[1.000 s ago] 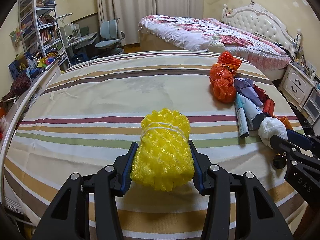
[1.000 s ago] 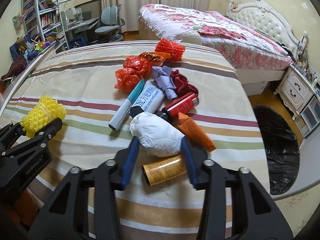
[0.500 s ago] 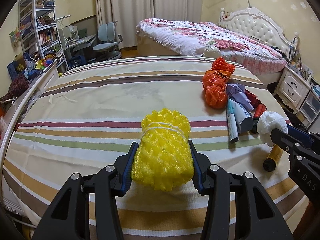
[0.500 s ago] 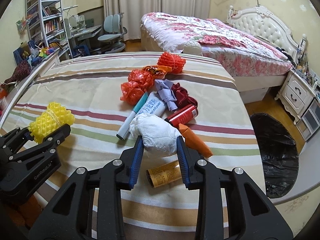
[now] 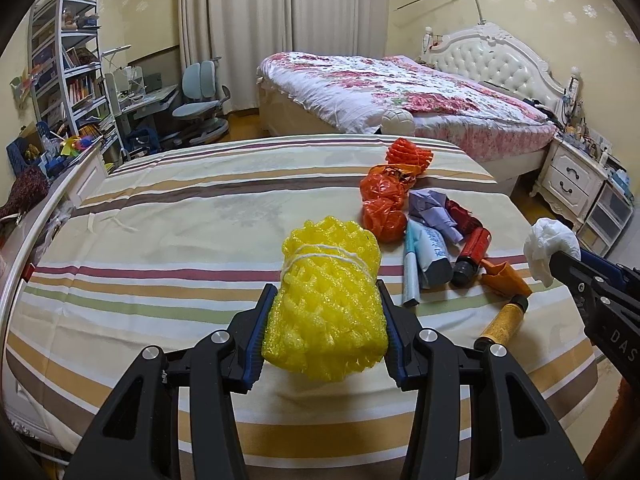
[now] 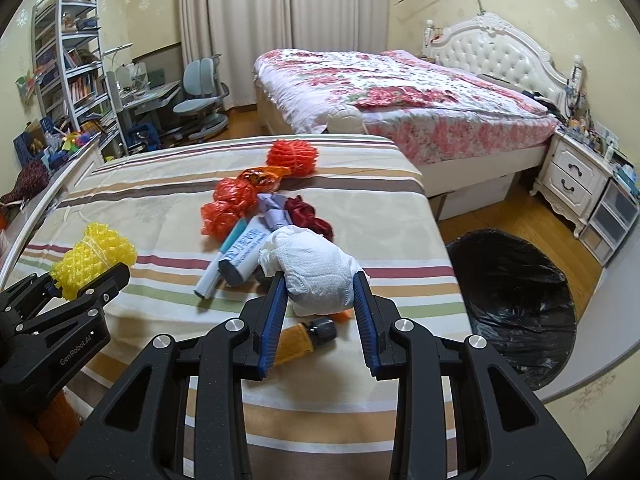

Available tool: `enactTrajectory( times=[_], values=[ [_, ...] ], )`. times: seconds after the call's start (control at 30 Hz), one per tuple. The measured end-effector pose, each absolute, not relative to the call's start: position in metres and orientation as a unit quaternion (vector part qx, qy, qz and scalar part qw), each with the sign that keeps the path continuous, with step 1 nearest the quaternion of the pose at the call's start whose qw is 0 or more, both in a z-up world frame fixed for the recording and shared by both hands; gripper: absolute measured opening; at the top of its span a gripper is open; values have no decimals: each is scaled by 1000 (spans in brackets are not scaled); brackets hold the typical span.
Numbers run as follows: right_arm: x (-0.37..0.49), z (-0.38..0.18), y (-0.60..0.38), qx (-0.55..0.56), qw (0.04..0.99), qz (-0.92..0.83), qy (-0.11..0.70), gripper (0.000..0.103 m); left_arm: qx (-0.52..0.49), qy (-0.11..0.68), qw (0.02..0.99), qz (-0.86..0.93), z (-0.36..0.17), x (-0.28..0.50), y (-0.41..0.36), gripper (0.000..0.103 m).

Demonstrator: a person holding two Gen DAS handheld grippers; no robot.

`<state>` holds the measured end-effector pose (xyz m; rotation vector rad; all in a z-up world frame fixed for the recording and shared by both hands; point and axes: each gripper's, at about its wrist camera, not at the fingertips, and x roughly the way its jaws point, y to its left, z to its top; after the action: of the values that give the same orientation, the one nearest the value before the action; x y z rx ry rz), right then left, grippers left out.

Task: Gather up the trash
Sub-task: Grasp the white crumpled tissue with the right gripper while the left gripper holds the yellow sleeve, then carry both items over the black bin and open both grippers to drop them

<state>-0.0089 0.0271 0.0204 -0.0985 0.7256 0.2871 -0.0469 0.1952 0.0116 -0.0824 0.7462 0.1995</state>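
Since the earlier frame, the crumpled white paper wad (image 6: 316, 276) has been lifted clear of the striped bed (image 6: 360, 216), pinched in the right tool (image 6: 320, 300). The yellow foam-net roll (image 5: 328, 300) is pinched in the left tool (image 5: 324, 320). Both grips are best kept firm until the black-lined bin (image 6: 516, 304) is reached.

The left gripper (image 5: 325, 322) points down at a slant, its jaws clamped on a yellow foam net (image 5: 328, 300) held clear of the bed. The right gripper (image 6: 320, 300), angled alike, grips a white paper wad (image 6: 316, 276), apparently lifted too.
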Motion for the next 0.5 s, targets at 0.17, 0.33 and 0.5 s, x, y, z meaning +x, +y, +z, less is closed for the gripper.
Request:
enactTrajectory(
  times=[0.17,0.33,0.5],
  values=[
    [-4,20,5,-32,927,121,354,32,-36,358,929,84,17,-42,179,48],
    [0,17,-17,-18,929,101,356,33,-29,354,932,68,21,-35,160,48],
    [5,12,-41,-11,931,72,358,33,-18,351,935,47,23,-27,137,48]
  ],
)
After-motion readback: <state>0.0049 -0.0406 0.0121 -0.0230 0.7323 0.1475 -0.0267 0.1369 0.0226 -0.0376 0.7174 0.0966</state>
